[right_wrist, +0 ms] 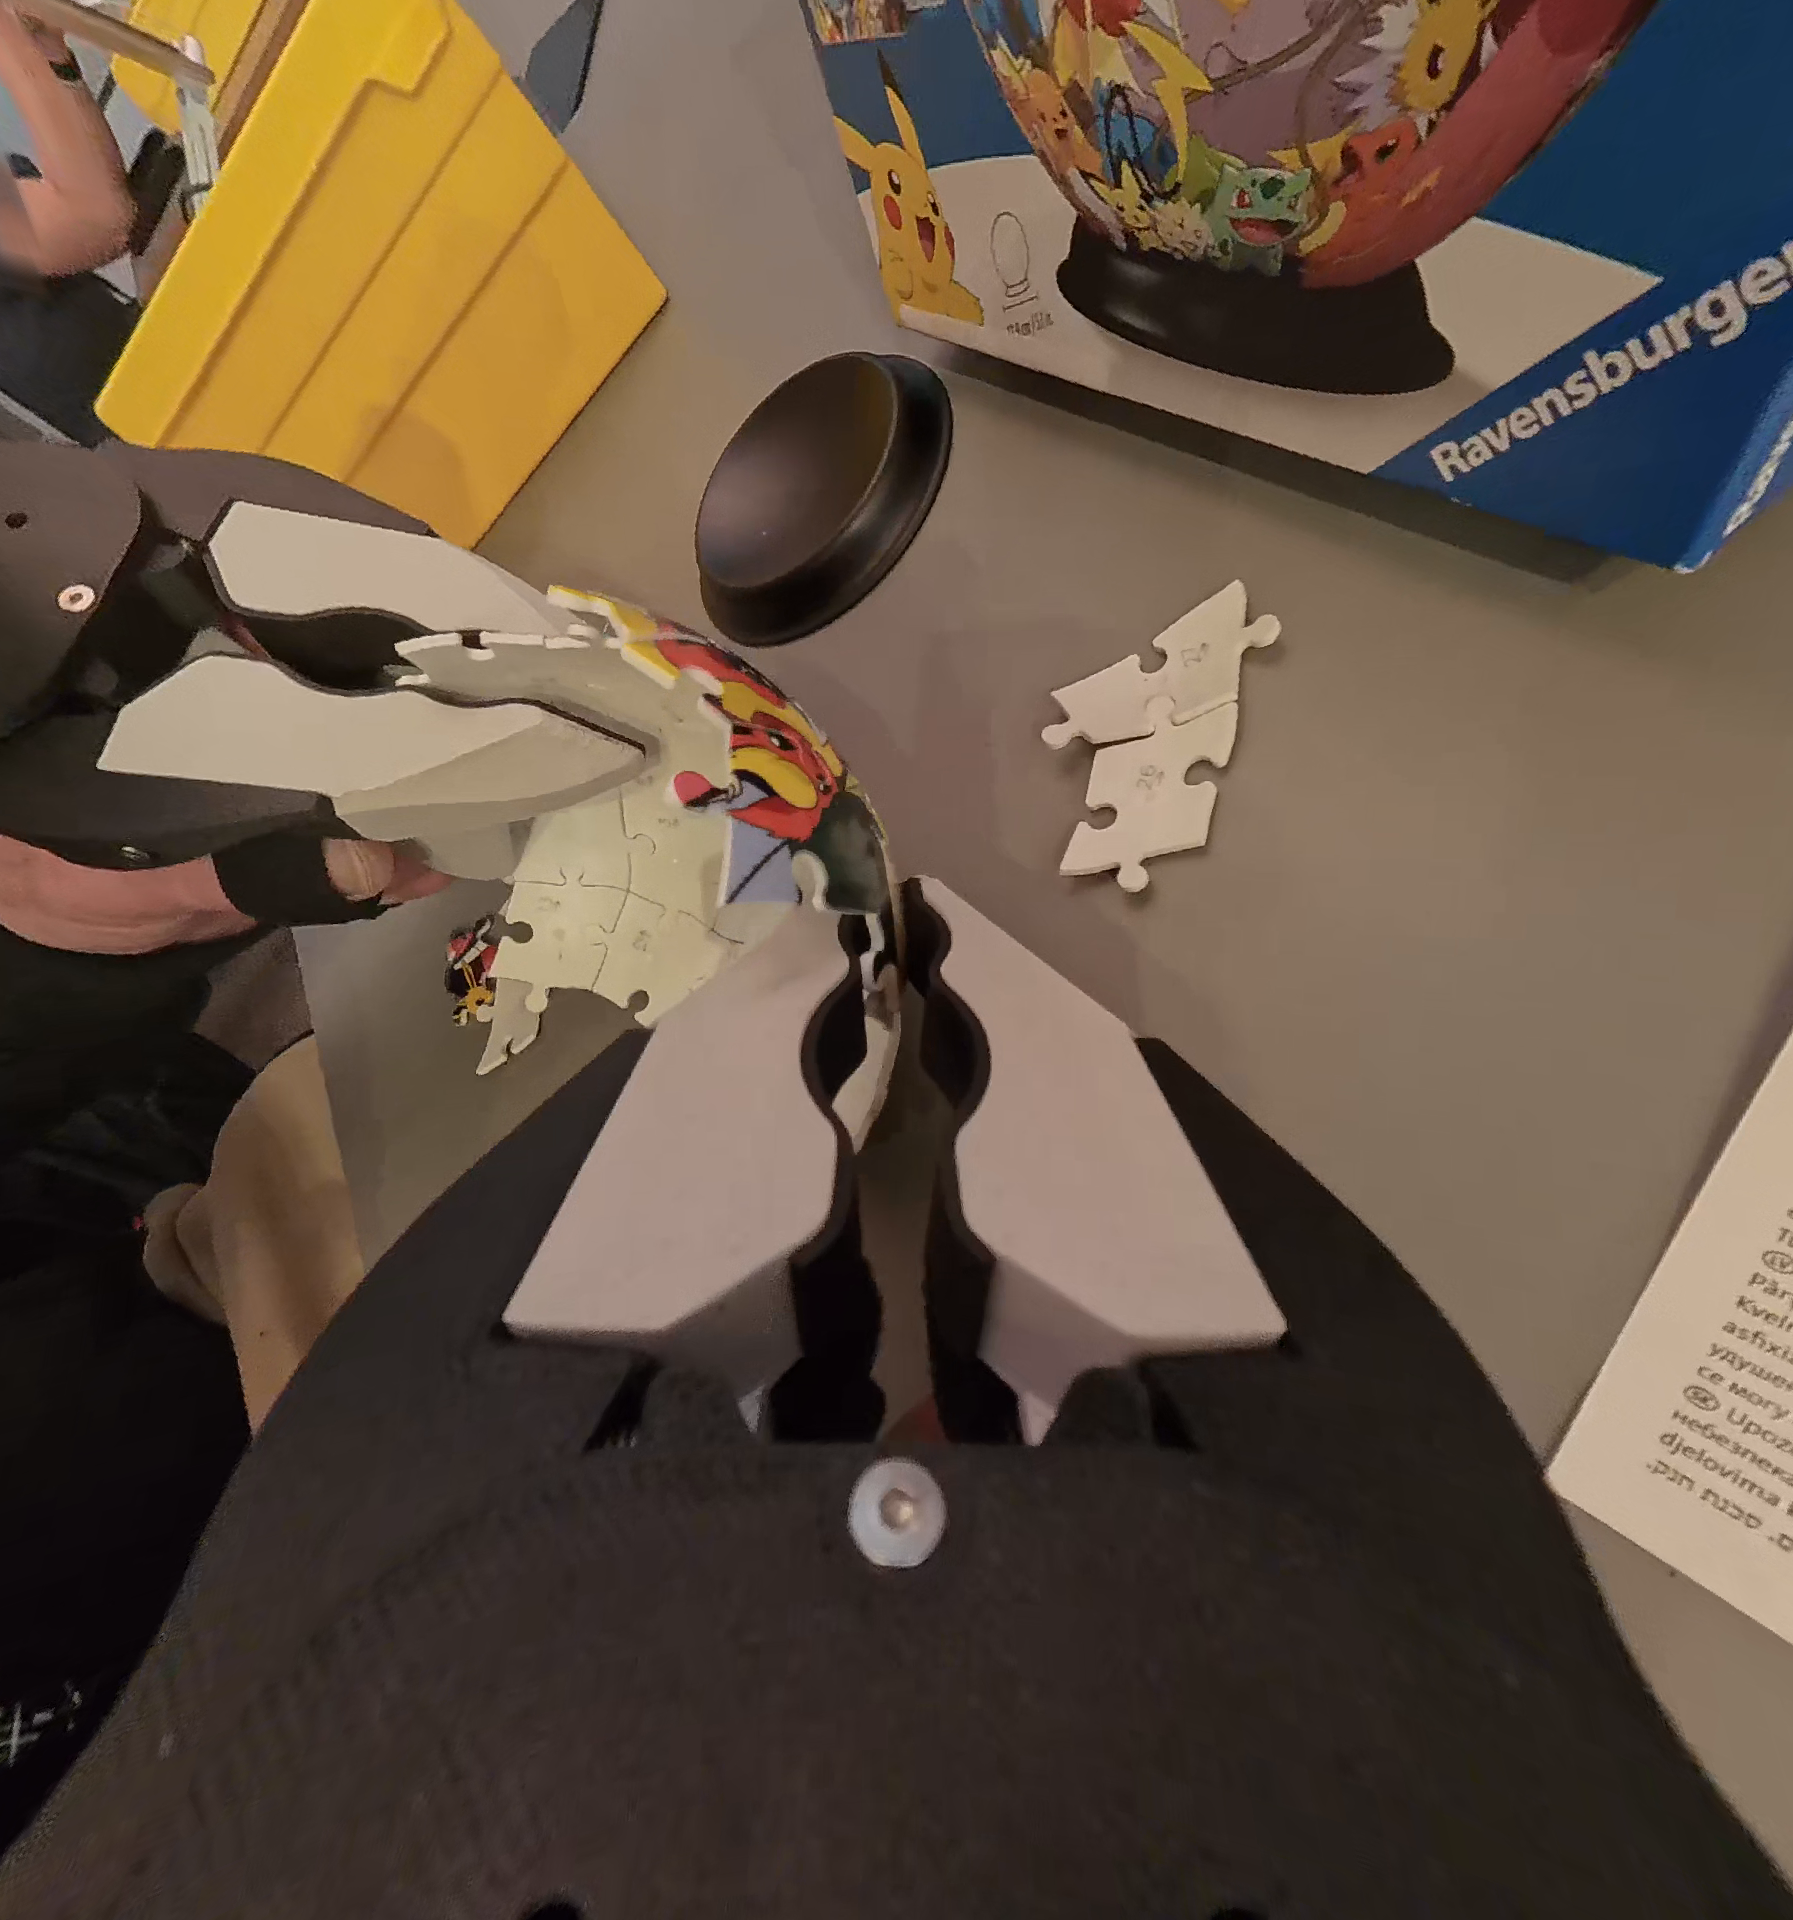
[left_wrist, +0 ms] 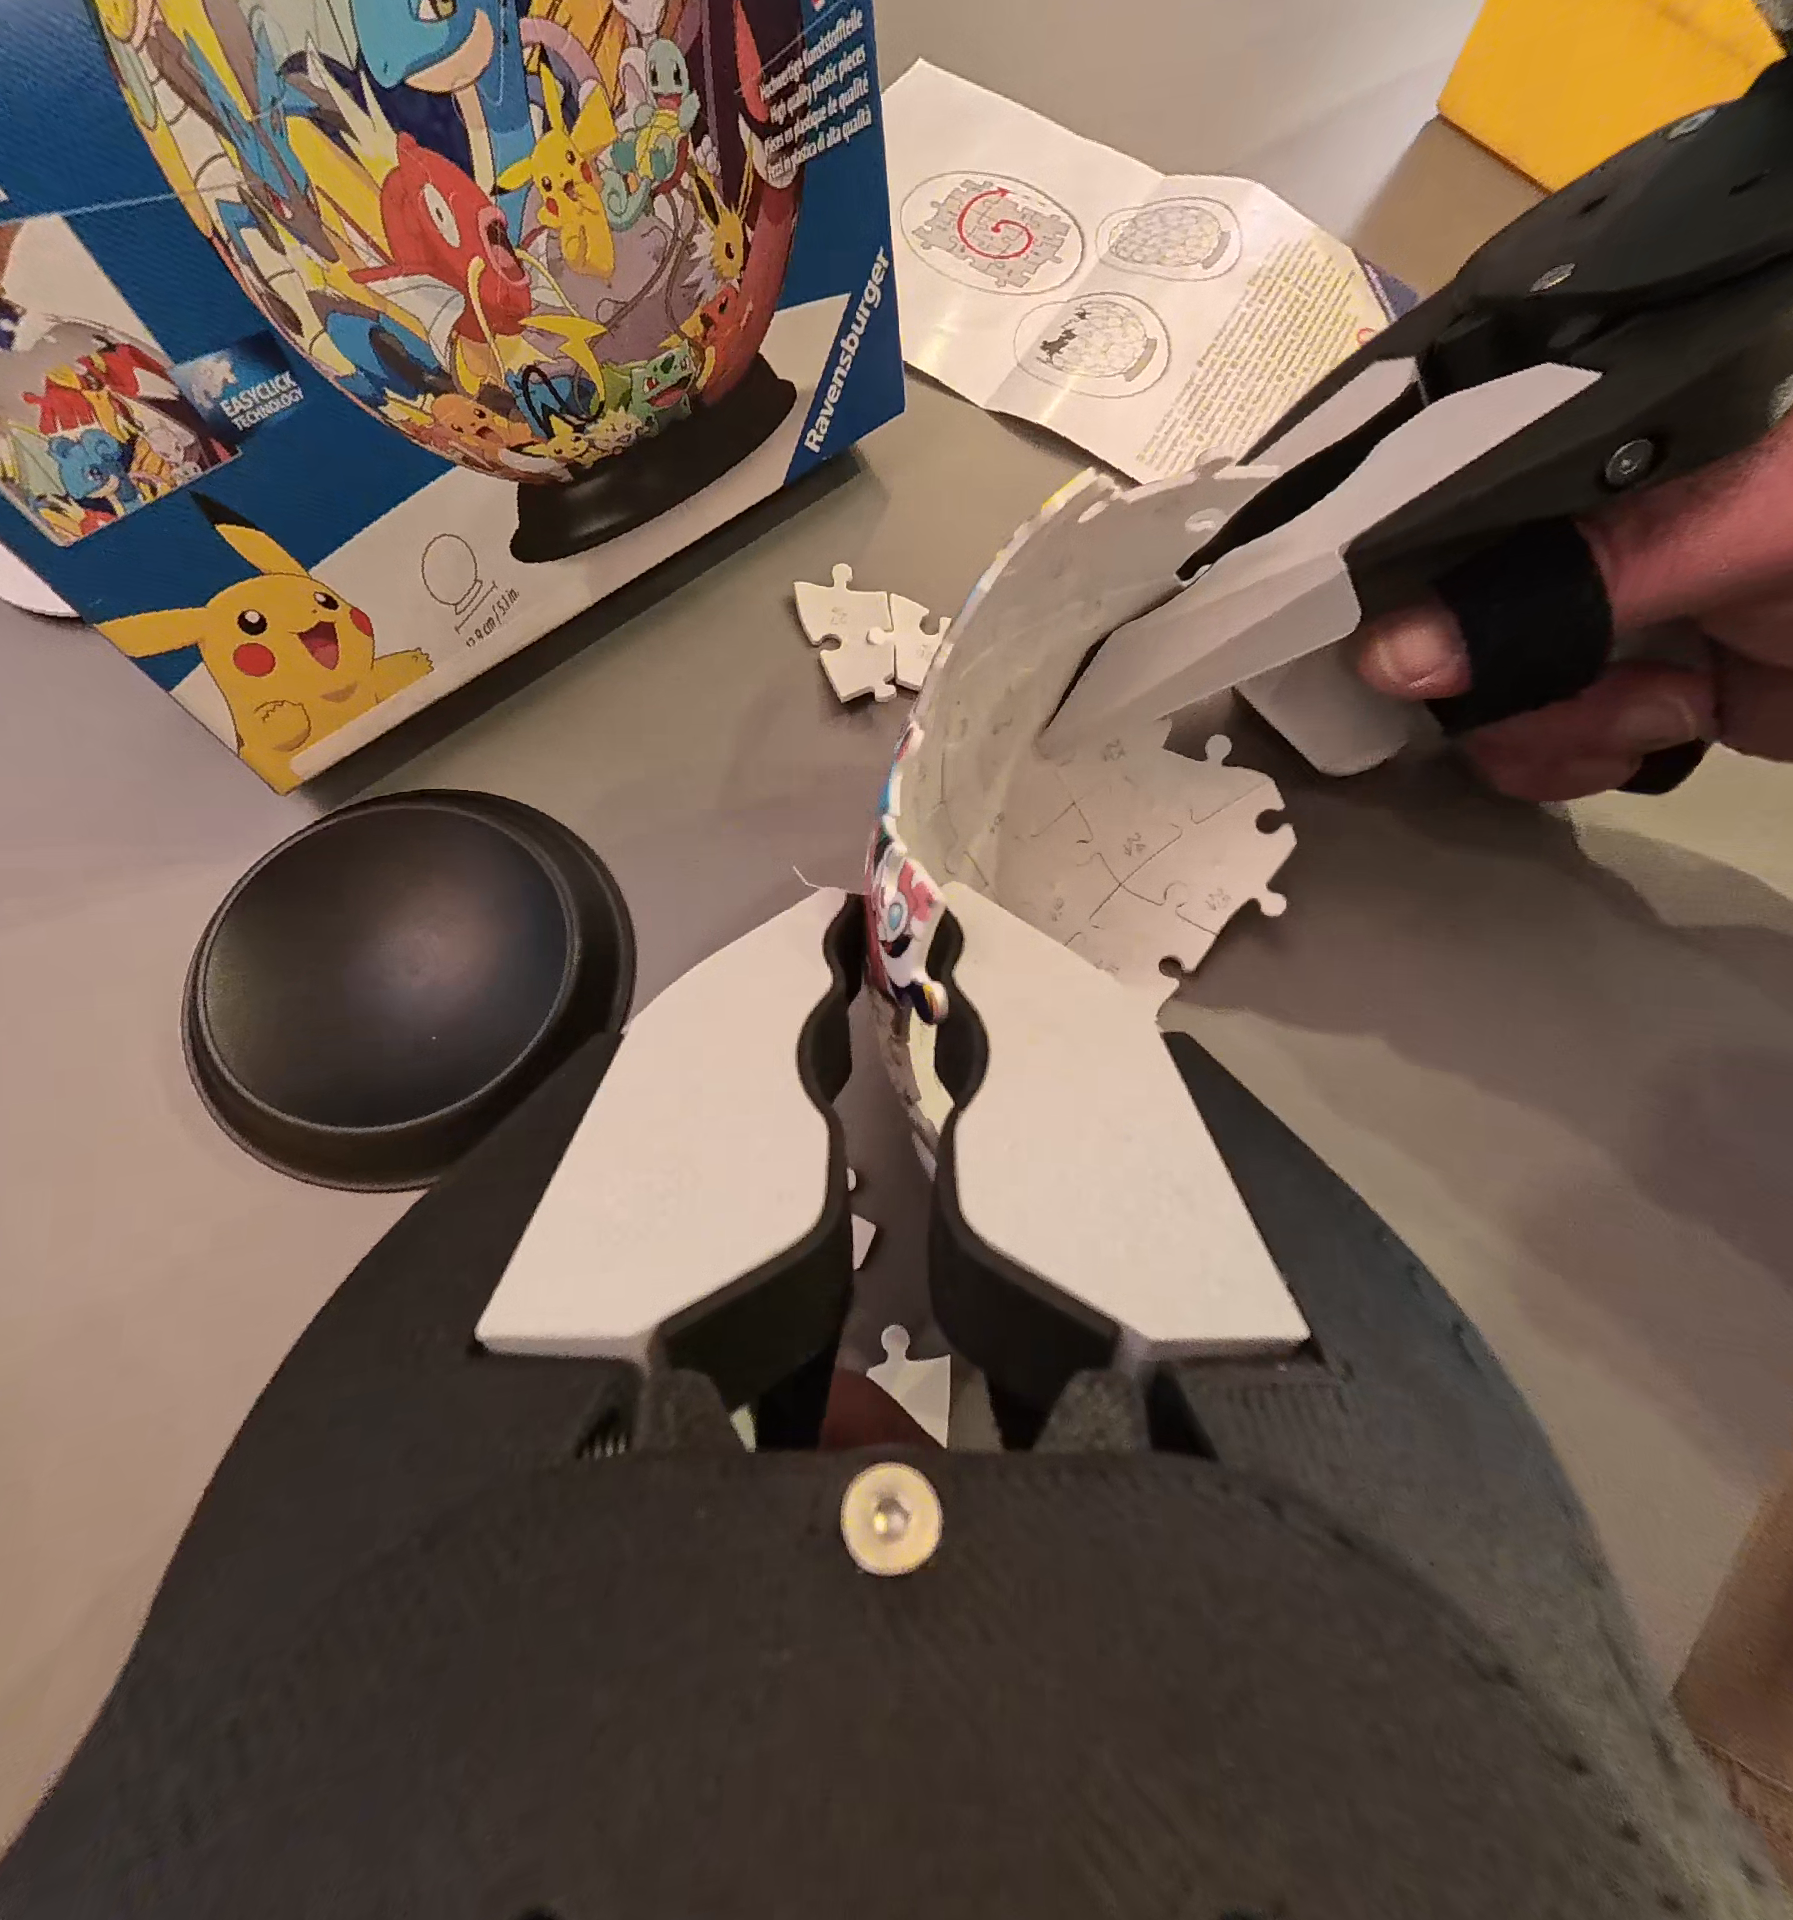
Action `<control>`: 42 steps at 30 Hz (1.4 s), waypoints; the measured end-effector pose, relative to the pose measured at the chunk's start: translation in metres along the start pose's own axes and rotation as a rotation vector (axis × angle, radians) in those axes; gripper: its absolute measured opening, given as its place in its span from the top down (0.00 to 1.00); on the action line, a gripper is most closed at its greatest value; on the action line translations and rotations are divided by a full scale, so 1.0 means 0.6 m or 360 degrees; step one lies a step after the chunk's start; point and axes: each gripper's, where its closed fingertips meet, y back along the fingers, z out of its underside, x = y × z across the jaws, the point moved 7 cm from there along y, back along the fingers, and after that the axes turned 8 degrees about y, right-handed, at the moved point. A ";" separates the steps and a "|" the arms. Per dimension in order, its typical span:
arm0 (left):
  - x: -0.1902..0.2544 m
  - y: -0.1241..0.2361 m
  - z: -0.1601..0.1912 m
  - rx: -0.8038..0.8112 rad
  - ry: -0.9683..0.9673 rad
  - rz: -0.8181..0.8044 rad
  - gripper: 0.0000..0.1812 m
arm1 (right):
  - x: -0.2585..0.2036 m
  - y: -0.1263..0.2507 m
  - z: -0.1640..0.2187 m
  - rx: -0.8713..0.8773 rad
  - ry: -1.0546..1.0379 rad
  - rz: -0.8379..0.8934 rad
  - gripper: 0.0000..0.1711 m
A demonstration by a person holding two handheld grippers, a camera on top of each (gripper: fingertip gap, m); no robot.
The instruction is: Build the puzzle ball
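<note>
Grey table (left_wrist: pixel 663 748) carries a partly built puzzle ball shell (left_wrist: pixel 1079 831), roughly half done, clamped at opposite rims by left gripper (left_wrist: pixel 897 961) and right gripper (right_wrist: pixel 887 951); joined loose pieces (right_wrist: pixel 1152 738) and black stand (right_wrist: pixel 819 499) wait far beyond.

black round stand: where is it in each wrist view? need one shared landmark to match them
Left wrist view: black stand at centre left, on the table, left of the left gripper.
Right wrist view: upper centre, beyond the right gripper.
Shared landmark: the blue puzzle box behind the stand in both.
</note>
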 end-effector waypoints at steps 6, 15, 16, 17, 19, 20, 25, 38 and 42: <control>-0.006 -0.001 0.001 0.0011 0.0042 -0.0005 0.95 | -0.002 0.000 -0.002 0.0002 0.0057 0.0055 0.95; -0.002 -0.005 0.004 -0.0004 0.0061 0.0011 0.96 | -0.005 0.026 0.010 -0.0073 0.0097 0.0027 0.91; -0.002 -0.005 0.004 -0.0005 0.0066 0.0017 0.96 | -0.006 0.030 0.011 -0.0069 0.0097 0.0020 0.90; -0.001 -0.006 0.004 -0.0006 0.0073 0.0019 0.96 | -0.006 0.032 0.011 -0.0067 0.0097 0.0016 0.91; -0.001 -0.007 0.004 -0.0002 0.0088 0.0010 0.96 | -0.008 0.035 0.009 -0.0064 0.0112 0.0018 0.91; -0.001 -0.007 0.004 0.0000 0.0092 0.0010 0.96 | -0.010 0.035 0.008 -0.0060 0.0119 0.0021 0.91; 0.000 -0.006 0.003 0.0005 0.0092 0.0002 0.96 | -0.012 0.035 0.007 -0.0070 0.0208 0.0098 0.97; 0.000 -0.005 0.002 0.0006 0.0101 -0.0010 0.95 | -0.012 0.030 0.005 -0.0082 0.0276 0.0183 0.96; 0.001 -0.005 0.002 0.0007 0.0124 -0.0007 0.95 | -0.014 0.032 0.005 -0.0086 0.0314 0.0185 1.00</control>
